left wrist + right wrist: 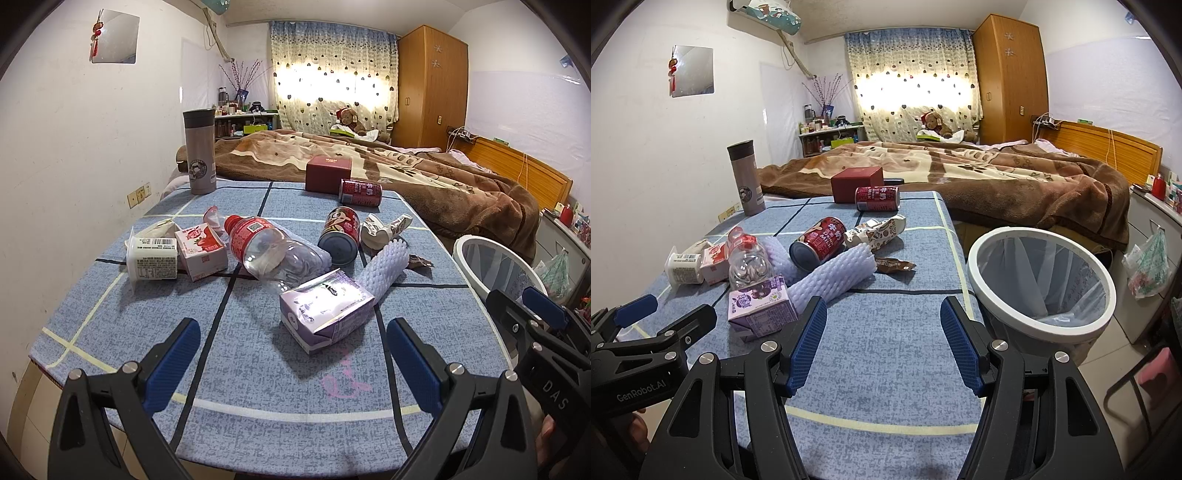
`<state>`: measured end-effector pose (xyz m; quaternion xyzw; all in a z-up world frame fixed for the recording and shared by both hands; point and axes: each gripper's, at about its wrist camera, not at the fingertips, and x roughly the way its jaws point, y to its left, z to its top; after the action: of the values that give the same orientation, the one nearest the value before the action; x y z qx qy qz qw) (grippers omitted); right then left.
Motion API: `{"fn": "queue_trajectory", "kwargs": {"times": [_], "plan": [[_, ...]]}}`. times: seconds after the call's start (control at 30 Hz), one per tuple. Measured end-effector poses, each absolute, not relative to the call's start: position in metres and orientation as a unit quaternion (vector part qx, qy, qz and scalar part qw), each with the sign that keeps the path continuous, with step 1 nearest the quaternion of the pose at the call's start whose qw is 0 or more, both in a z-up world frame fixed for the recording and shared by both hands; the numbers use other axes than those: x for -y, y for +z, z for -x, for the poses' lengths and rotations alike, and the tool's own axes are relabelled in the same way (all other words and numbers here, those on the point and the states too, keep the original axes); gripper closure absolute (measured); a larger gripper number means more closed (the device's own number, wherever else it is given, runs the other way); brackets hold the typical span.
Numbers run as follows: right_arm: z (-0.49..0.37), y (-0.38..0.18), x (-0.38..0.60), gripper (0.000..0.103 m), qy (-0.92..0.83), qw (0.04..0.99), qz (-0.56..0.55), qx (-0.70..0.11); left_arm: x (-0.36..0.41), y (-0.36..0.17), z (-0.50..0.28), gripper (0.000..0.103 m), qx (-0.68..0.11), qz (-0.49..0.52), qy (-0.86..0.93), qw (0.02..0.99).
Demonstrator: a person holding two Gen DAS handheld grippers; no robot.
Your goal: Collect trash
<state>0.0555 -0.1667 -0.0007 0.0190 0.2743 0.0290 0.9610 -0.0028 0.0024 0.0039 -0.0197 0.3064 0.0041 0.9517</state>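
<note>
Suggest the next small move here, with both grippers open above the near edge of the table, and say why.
Probably ease the left gripper forward onto the purple drink carton. It is the nearest piece of trash, lies almost between the open fingers, and nothing is held yet. The right gripper is open too and sits closer to the lined trash bin.

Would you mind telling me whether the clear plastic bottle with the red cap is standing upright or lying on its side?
Lying on its side. The plastic bottle rests lengthwise on the table, its cap pointing away toward the far left.
</note>
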Motion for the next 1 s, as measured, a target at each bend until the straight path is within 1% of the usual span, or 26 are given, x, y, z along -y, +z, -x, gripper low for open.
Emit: {"fn": "queue_trajectory", "kwargs": {"times": [1.0], "plan": [[-0.0583,-0.0032,0.1693,0.037,0.027,0.96,-0.021,-0.279,-0.0053,0.003,0.0005,0.001,-0.311,0.021,0.002,0.95]]}}
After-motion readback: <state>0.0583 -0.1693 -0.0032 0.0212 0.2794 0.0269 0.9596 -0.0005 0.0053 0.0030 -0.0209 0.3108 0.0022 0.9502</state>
